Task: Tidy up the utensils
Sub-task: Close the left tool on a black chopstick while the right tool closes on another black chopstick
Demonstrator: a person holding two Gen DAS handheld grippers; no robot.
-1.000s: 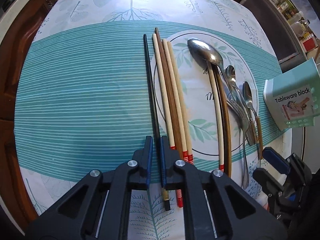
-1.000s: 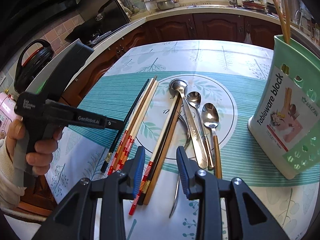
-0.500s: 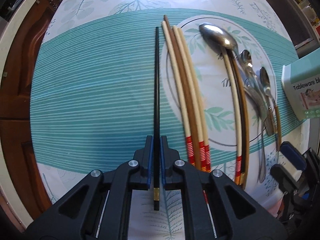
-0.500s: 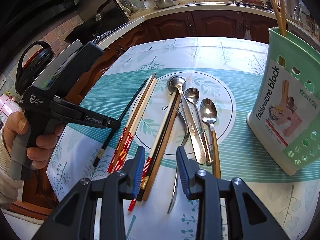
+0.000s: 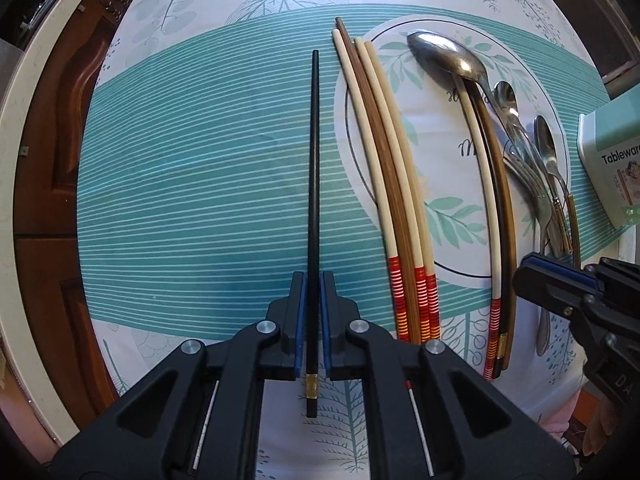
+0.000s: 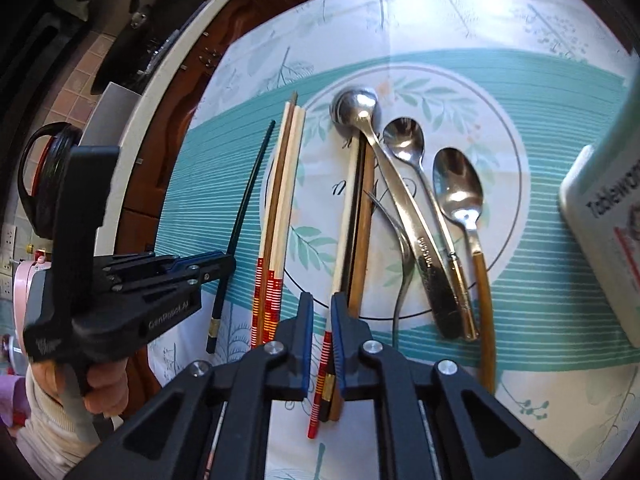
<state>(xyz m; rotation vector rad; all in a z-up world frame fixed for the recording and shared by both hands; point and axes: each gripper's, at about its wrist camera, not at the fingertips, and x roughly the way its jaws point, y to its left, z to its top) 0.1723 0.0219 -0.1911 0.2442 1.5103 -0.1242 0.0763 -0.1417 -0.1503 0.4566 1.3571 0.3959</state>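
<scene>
My left gripper [image 5: 313,292] is shut on a black chopstick [image 5: 313,160] near its gold-banded end and points down at the teal cloth. The right wrist view shows this gripper [image 6: 226,262] side-on and the black chopstick [image 6: 248,192] slanting. My right gripper [image 6: 322,308] has its jaws closing, and a sliver of gap still shows. The red-striped end of a cream chopstick [image 6: 324,356] lies between them. Black and brown chopsticks [image 6: 362,240] run under its right finger. Several cream and brown chopsticks [image 5: 396,184] lie together on the cloth. Steel spoons [image 6: 404,140] and a fork lie beside them.
A pale green tableware block [image 6: 600,220] stands at the right edge of the table. A person's hand [image 6: 104,380] holds the left gripper's handle. A black kettle [image 6: 48,176] and a white counter edge [image 6: 168,72] lie beyond the table's left side.
The left gripper carried the black chopstick sideways, away from the cream bundle. The right gripper dropped and tipped down over the right-hand chopsticks, and its jaws narrowed.
</scene>
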